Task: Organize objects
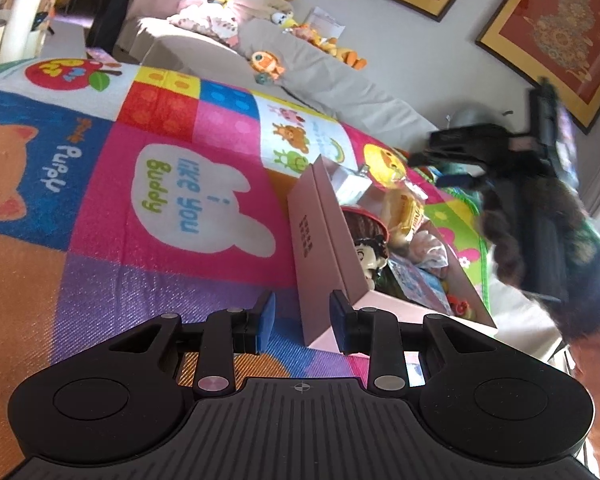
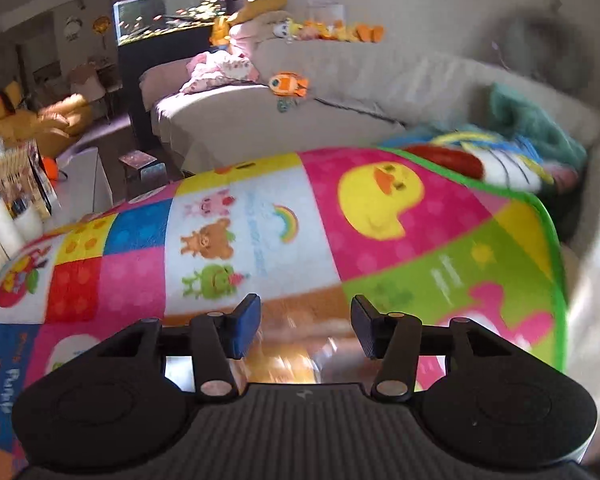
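a: what is taking up most of the scene?

b: the play mat (image 1: 148, 168) is filling both views, with the sofa (image 2: 340, 92) running behind it. on the mat the pink box (image 1: 324, 240) is standing open, its near wall just ahead of the left gripper (image 1: 302, 326).

a: and what is sitting in the box?

b: it is looking fairly full. a doll with dark hair (image 1: 370, 246) is leaning against the inner wall, a yellow snack packet (image 1: 408, 210) is lying beyond it, and smaller toys are crowding the far end, too jumbled to name.

a: so the sorting is mostly done?

b: it is seeming well advanced, judging by the box. the bare stretch of mat in the right wrist view is showing nothing loose, though soft toys such as the orange fish (image 2: 289, 84) are lying on the sofa, and whether those count is unclear.

a: what are the grippers doing?

b: the left one is hanging with jaws apart and nothing between them. the right gripper (image 2: 305, 326) is also spread wide and empty, over a blurred patch of mat.
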A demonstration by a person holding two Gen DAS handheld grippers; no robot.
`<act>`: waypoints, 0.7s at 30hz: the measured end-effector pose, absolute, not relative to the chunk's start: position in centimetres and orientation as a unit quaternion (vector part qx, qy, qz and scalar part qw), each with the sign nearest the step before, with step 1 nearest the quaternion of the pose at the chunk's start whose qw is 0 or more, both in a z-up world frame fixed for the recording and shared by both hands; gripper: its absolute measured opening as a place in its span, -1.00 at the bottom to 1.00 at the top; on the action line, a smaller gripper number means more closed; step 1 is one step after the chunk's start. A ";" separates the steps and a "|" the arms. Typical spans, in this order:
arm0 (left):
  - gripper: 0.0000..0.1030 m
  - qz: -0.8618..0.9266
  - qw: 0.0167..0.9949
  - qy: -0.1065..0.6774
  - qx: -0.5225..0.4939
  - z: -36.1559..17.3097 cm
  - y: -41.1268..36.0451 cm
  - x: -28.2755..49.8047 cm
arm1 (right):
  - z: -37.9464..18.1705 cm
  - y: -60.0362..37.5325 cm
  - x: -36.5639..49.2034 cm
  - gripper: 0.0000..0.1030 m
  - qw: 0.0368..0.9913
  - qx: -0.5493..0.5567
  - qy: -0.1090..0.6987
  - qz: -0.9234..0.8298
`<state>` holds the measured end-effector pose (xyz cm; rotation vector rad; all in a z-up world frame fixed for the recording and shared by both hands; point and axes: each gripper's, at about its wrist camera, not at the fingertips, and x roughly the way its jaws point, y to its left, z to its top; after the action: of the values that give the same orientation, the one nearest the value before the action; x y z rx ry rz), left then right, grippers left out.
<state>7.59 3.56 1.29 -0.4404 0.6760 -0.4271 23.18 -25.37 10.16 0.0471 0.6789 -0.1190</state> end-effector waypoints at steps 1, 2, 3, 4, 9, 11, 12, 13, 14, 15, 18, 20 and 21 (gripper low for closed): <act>-0.36 -0.207 0.897 0.328 -0.214 1.2 3.6 7.6 | 9.8 -25.0 24.1 -0.06 0.941 0.009 0.332 -0.065; -0.36 -0.208 0.896 0.328 -0.216 1.2 3.7 7.6 | 9.3 -24.8 24.8 -0.13 0.938 0.002 0.339 -0.070; -0.36 -0.208 0.895 0.328 -0.218 1.1 3.8 7.7 | 8.8 -24.8 25.5 -0.24 0.933 0.002 0.353 -0.070; -0.36 -0.207 0.895 0.329 -0.220 1.1 3.9 7.7 | 8.4 -25.0 25.8 -0.27 0.927 0.010 0.368 -0.066; -0.36 -0.208 0.896 0.321 -0.224 1.5 3.9 7.4 | 10.0 -26.4 22.1 0.20 0.936 0.042 0.346 -0.040; -0.36 -0.211 0.900 0.313 -0.218 1.9 3.7 7.1 | 10.7 -26.8 20.1 0.64 0.943 0.050 0.330 -0.021; -0.36 -0.212 0.903 0.309 -0.212 2.1 3.5 6.9 | 10.7 -26.7 19.6 0.67 0.944 0.044 0.327 -0.015; -0.36 -0.215 0.905 0.305 -0.203 2.2 3.2 6.8 | 10.4 -26.4 19.5 0.67 0.942 0.033 0.335 -0.010; -0.36 -0.220 0.907 0.303 -0.195 2.3 2.9 6.6 | 9.9 -26.0 19.7 0.67 0.938 0.021 0.344 -0.011; -0.36 -0.224 0.907 0.302 -0.189 2.3 2.7 6.5 | 9.1 -25.8 20.2 0.67 0.936 0.010 0.352 -0.017; -0.36 -0.234 0.905 0.306 -0.183 2.1 2.4 6.6 | 6.6 -25.3 21.8 0.51 0.928 0.005 0.372 -0.031; -0.36 -0.234 0.904 0.306 -0.186 1.9 2.6 6.7 | 6.1 -25.2 22.3 -0.02 0.928 0.022 0.372 -0.020; -0.36 -0.233 0.904 0.307 -0.188 1.9 2.7 6.7 | 6.3 -25.2 22.2 -0.05 0.926 0.030 0.375 -0.016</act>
<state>6.74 2.70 1.90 -0.3894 0.6335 -0.4813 22.25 -25.16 6.34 0.0610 0.7696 -0.0324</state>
